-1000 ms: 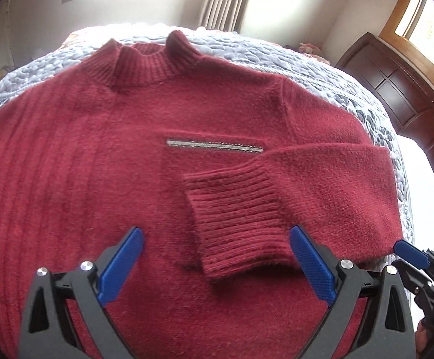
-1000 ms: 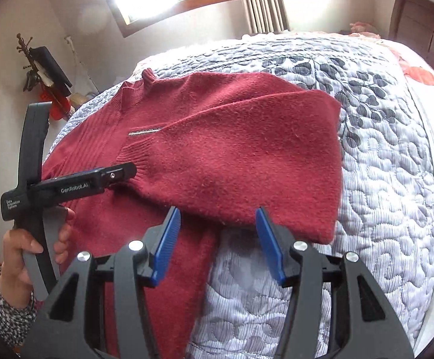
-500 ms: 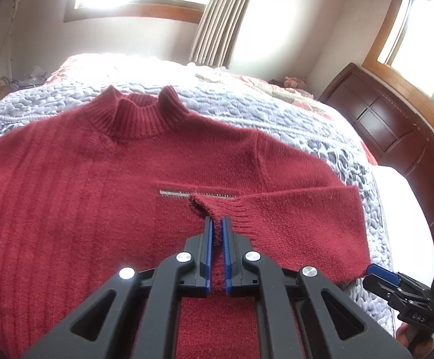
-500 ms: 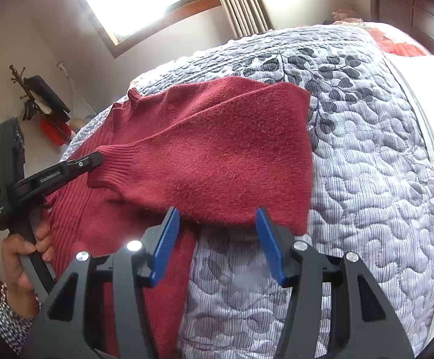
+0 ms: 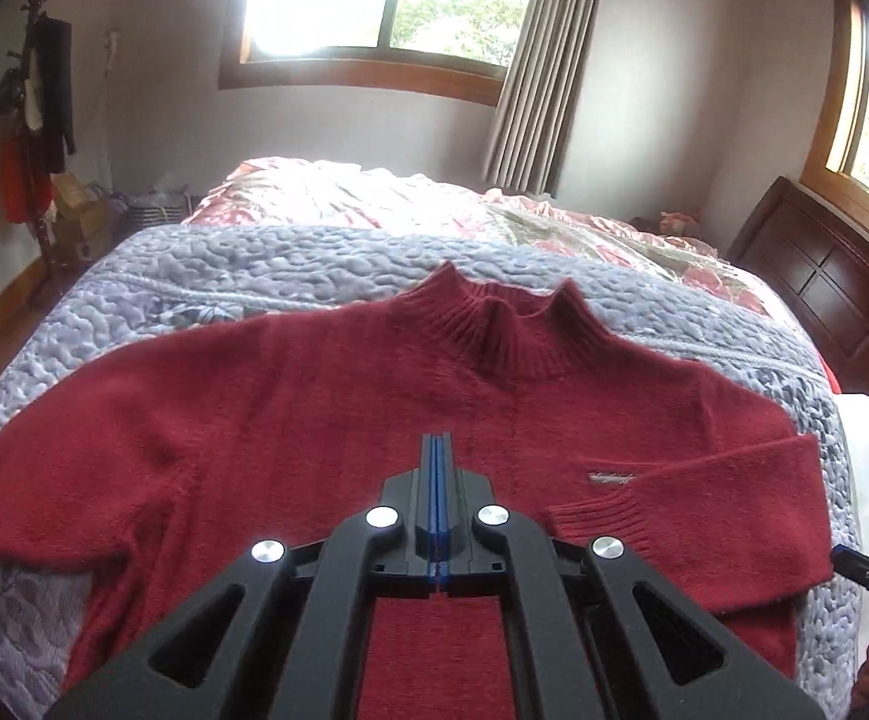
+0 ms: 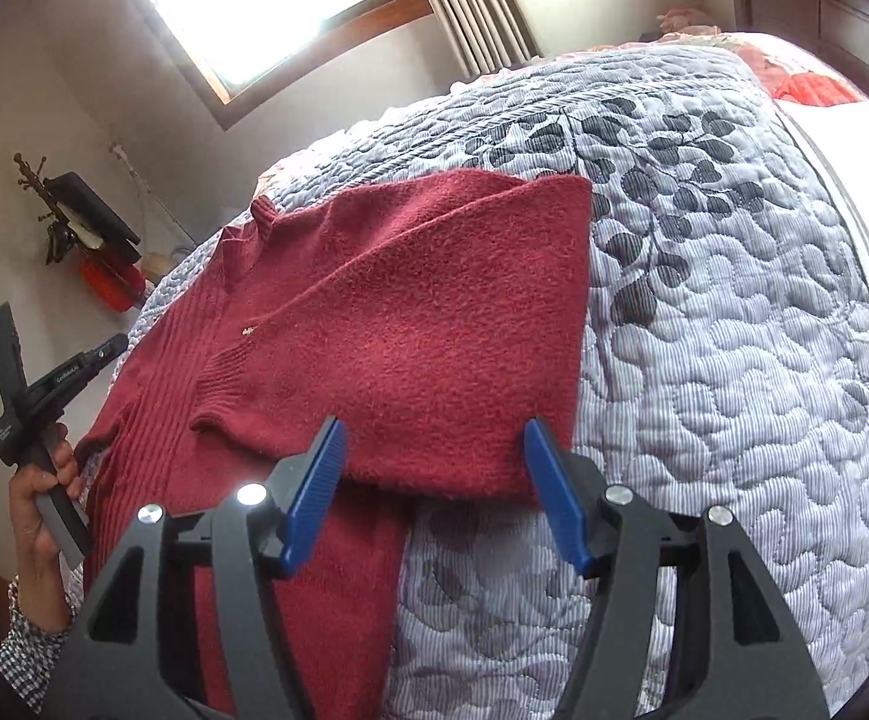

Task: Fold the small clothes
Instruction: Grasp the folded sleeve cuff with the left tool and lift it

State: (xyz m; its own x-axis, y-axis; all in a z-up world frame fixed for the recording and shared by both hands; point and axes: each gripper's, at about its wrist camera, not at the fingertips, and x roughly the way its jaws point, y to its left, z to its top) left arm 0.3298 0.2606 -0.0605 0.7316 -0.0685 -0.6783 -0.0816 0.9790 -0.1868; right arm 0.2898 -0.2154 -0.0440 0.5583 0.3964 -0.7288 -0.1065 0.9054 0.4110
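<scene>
While your left gripper (image 5: 436,468) hovers over the middle of the sweater (image 5: 326,420) with its blue pads pressed flat together and nothing between them, your right gripper (image 6: 434,489) waits at the near right edge with its fingers spread wide, empty, straddling the lower edge of the folded sleeve (image 6: 434,324).

The sweater lies chest-up on the quilted grey-blue bedspread (image 6: 734,312), collar (image 5: 506,324) toward the far side. Its right sleeve is already folded in across the chest, the ribbed cuff (image 5: 599,519) resting just below a small silver trim (image 5: 611,478). The left sleeve (image 5: 44,498) is spread out toward the near left, so that is likely your next fold.

Expect the knit to be soft, thick and limp: it will droop and stretch when lifted, and it probably grips itself and the quilt rather than sliding. Take the left sleeve by its cuff, or pinch the full thickness near the shoulder seam, and carry it low so the folded side is not dragged.

It is a deep red, fuzzy knit with a ribbed stand-up collar and vertical ribbing down the left panel.
</scene>
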